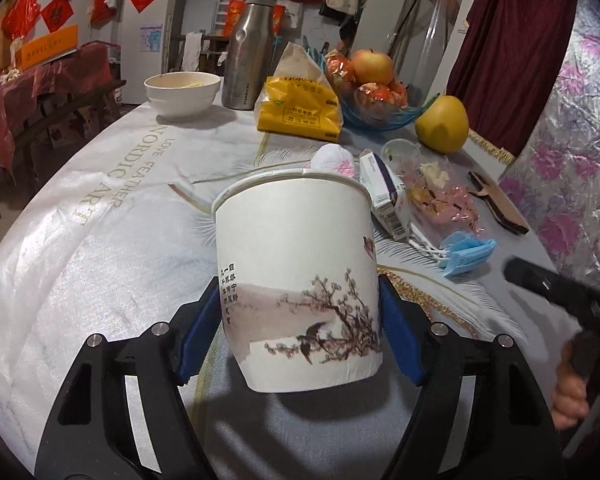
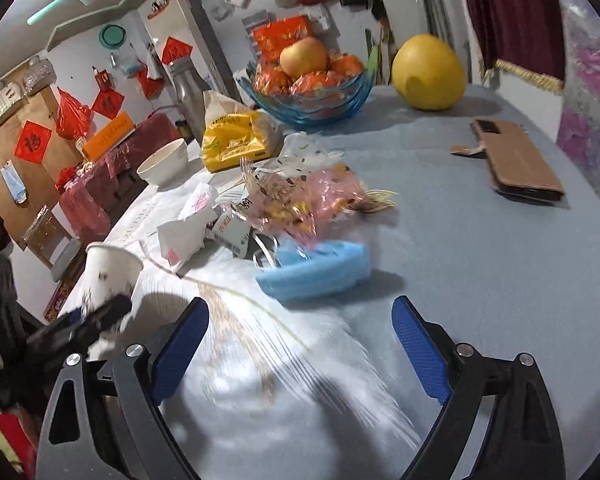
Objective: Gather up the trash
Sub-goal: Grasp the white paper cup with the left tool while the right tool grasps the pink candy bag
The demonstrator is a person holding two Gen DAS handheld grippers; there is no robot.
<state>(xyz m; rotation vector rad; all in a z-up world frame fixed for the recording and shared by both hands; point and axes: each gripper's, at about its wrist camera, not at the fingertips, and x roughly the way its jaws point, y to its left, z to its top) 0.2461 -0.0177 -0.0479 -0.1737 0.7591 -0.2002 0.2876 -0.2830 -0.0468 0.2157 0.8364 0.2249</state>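
My left gripper [image 1: 298, 285] is shut on a white paper cup [image 1: 296, 280] printed with a branch and birds; both blue pads press its sides. The cup leans slightly, with a shadow under its base. In the right wrist view the same cup [image 2: 108, 272] shows at the left. My right gripper [image 2: 300, 304] is open and holds nothing, low over the tablecloth. Just beyond its fingertips lies a folded blue face mask [image 2: 316, 268]. Behind the mask are a crumpled tissue [image 2: 188, 228], a small carton [image 2: 232, 232] and pink crinkled wrappers [image 2: 320, 196].
Farther back stand a white bowl [image 1: 182, 94], a steel bottle [image 1: 252, 48], a yellow tissue pack [image 1: 298, 106], a blue glass fruit bowl [image 2: 312, 96] and a yellow pomelo [image 2: 428, 72]. A phone in a brown case [image 2: 516, 160] lies at the right.
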